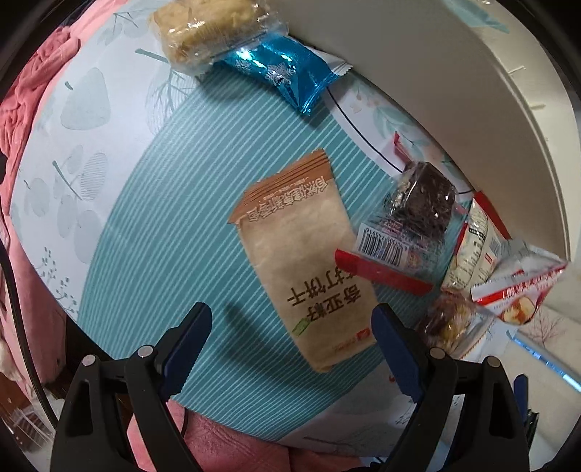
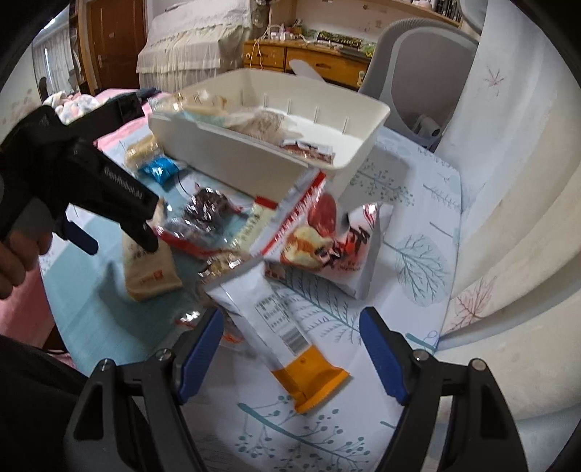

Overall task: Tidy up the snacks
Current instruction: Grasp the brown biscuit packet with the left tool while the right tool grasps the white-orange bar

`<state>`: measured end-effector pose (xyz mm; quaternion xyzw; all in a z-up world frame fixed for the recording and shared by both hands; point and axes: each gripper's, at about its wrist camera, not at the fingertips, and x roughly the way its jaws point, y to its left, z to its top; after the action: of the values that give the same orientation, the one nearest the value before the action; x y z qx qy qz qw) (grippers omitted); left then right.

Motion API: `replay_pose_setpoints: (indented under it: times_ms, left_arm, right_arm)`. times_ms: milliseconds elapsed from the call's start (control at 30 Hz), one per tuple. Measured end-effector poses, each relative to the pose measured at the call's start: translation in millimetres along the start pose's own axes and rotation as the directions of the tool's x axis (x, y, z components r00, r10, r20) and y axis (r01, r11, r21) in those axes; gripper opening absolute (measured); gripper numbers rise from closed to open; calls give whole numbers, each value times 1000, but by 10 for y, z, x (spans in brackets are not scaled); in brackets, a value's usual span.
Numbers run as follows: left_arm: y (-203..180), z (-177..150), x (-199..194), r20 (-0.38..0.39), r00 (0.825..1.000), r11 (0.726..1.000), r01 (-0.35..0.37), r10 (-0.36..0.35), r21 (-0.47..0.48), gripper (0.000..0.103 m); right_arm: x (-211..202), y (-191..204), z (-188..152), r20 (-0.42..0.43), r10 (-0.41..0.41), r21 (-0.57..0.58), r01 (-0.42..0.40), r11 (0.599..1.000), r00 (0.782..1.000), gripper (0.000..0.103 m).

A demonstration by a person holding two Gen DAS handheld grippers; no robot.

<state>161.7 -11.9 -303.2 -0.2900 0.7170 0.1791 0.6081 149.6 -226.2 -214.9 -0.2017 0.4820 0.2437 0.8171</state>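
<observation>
One tan cracker packet (image 1: 305,261), long axis claw-to-bin.

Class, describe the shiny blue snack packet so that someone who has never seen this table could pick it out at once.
Start at the big cream bin on the leaf-print tablecloth. Beside its long wall, at the far end of the row of snacks, lies the blue packet, touching a clear-wrapped pale biscuit. It alone is metallic blue foil with silver snowflakes; its neighbours are tan, clear or red.
</observation>
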Motion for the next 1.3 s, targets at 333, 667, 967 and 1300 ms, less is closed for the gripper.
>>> replay_pose_setpoints:
  times_ms: [333, 667, 967, 1300]
  left_arm:
    - [-64, 62, 213, -20, 1000, 998, 0, -1, -64, 89]
    - [-307, 27, 263, 1, 998, 995, -59, 59, -81, 89]
    - [-232, -56, 236, 6, 998, 993, -57, 58, -107, 66]
    - [-83, -133, 196, 0, 999, 993, -42, 42, -107, 52]
  right_arm:
    - [250, -32, -80, -75, 48, 1, -48, 999, 996, 76]
    - [448, -10, -142, -124, 77, -10, -79, 997, 989, 64]
    - [552, 29, -106, -135, 80, -30, -85, 996, 988, 57]
    - [532, 69, -86, -200, 107, 0, -109, 994, 974, 49]
